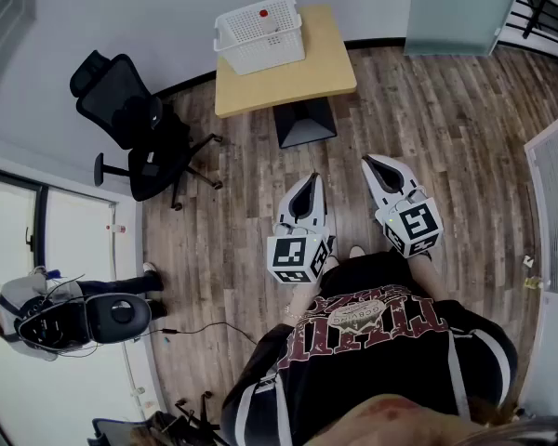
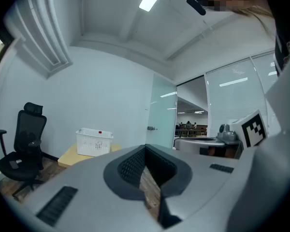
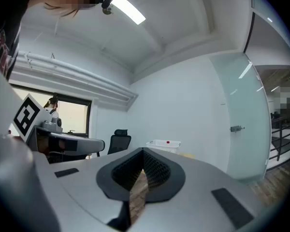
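My head view sits high, looking steeply down past the left gripper [image 1: 312, 178] and right gripper [image 1: 366, 160] to the far table [image 1: 302, 77]. The left gripper view rides low, facing along its jaws toward the far white basket [image 2: 94, 142], with the office chair [image 2: 20, 149] on its left. The right gripper view faces likewise. All three views share basket and chair, both well away.
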### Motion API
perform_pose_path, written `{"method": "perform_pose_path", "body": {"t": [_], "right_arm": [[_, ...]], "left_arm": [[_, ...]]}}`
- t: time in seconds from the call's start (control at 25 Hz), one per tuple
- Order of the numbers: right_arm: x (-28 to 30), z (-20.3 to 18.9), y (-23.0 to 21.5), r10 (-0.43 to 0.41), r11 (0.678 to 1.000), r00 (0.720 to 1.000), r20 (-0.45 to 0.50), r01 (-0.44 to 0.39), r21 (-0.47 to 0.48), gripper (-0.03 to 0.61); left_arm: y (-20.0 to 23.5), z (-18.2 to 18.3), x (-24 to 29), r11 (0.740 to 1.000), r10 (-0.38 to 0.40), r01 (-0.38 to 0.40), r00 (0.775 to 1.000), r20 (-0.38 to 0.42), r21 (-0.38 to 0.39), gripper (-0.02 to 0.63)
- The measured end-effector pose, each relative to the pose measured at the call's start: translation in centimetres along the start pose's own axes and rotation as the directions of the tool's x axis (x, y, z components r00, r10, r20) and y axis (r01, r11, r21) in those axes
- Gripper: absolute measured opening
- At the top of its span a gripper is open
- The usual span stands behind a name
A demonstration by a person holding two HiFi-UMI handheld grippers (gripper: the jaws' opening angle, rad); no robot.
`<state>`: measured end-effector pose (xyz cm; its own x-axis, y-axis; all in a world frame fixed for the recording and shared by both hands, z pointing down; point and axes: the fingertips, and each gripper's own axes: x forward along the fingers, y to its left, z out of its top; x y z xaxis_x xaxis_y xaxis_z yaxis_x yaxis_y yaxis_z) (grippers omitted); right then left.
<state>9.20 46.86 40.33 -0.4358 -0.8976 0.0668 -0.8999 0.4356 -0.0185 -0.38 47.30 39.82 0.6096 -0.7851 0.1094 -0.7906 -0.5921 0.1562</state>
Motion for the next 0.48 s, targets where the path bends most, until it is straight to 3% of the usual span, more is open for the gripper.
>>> {"method": "perform_pose_path", "body": {"t": [0.48], "right_arm": [[1.0, -0.3, -1.6, 0.014, 1.000, 1.000, 0.002, -0.014, -0.012, 0.017]], "left_arm": [[0.4, -0.9, 1.7, 0.999, 0.033, -0.033, 0.999, -0.007, -0.019, 0.048]]}}
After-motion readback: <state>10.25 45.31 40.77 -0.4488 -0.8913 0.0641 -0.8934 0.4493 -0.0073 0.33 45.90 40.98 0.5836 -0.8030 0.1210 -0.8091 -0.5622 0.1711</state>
